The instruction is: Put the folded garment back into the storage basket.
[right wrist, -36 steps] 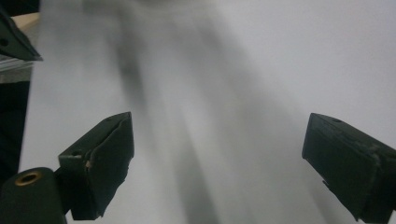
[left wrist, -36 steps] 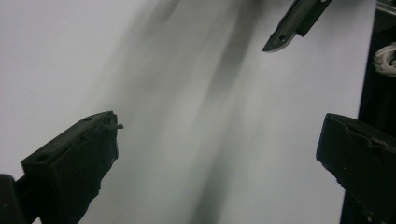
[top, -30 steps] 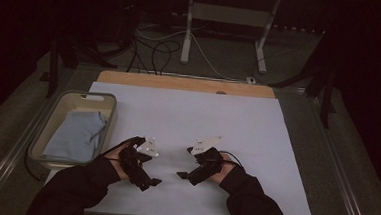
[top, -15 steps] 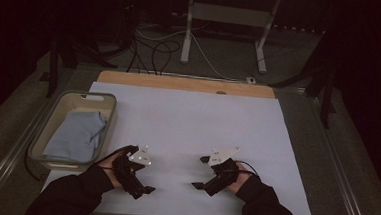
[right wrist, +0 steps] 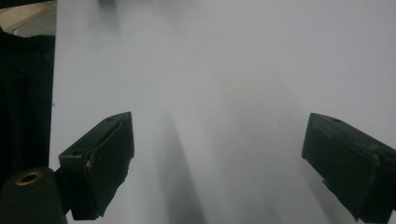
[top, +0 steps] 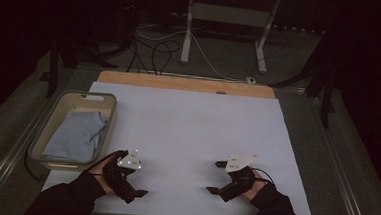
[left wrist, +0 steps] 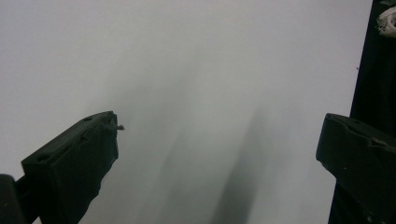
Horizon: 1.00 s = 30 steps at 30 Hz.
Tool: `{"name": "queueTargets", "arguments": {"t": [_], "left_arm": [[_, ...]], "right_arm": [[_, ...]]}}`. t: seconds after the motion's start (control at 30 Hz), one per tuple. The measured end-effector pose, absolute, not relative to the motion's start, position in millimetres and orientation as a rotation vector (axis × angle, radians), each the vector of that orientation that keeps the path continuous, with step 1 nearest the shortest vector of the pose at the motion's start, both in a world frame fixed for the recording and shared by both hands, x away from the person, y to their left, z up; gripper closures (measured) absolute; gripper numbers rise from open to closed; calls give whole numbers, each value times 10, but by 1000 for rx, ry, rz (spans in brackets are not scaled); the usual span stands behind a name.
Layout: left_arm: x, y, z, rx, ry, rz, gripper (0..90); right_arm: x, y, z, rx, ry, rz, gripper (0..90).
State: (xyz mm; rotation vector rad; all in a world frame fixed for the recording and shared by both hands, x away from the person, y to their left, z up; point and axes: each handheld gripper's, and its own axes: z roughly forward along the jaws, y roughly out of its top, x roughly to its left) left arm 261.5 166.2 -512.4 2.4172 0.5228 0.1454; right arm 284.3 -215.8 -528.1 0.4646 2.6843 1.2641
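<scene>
Here a white table [top: 192, 132] stands in a dark room.

Both hands are drawing back toward the near edge of the white sheet [top: 187, 132]. The left gripper [top: 133, 183] is sitting lower and slightly further left than in the earliest picture, away from the sheet's middle. The right gripper [top: 217, 178] is shifting right and toward the person, widening the gap between the two. Right gripper's grey plate [top: 240, 162] is tilting more level than before. Jaws on both are now standing wide apart over bare sheet.
</scene>
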Motion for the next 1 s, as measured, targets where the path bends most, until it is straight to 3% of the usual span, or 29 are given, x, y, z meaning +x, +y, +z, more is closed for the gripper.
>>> {"name": "queueTargets", "arguments": {"t": [1.0], "left_arm": [[2539, 1863, -5259, 2383, 552, 190, 0]], "right_arm": [[2690, -2901, -5306, 639, 2578, 1274, 90]]}}
